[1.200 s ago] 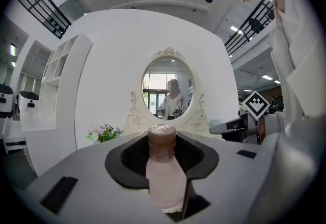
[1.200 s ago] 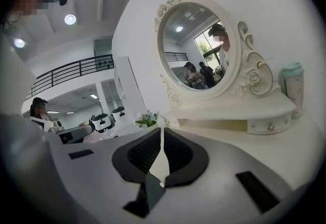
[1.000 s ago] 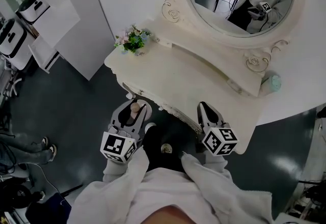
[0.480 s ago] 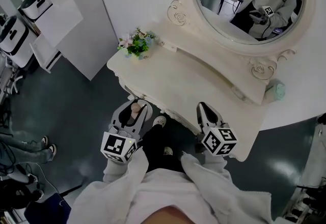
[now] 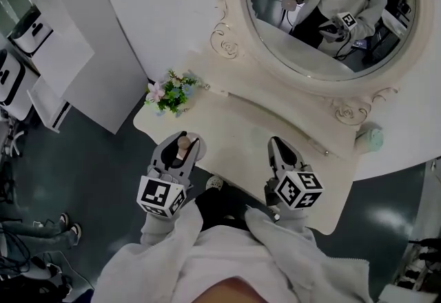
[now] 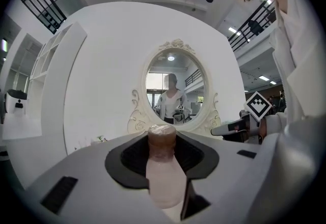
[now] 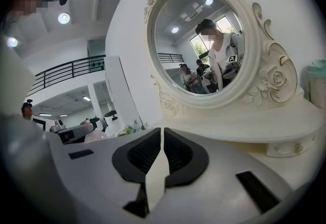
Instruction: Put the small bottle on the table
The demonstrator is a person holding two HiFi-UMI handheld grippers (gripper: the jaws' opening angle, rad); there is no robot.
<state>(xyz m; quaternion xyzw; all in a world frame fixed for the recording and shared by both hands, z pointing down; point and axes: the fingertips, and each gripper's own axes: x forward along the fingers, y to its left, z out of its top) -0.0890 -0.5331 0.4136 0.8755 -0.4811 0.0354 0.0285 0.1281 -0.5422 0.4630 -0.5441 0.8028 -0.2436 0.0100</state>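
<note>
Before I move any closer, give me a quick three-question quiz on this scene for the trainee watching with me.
1. True or false: the small bottle stands on the table.
2. Pick one. The right gripper is: A) shut and empty; B) wide open; C) shut on the small bottle.
3. Fill in: in the head view, the flowers sit at the table's ___ end.

Key: 1 false, since the left gripper holds it clear of the table; 2 A; 3 left.
</note>
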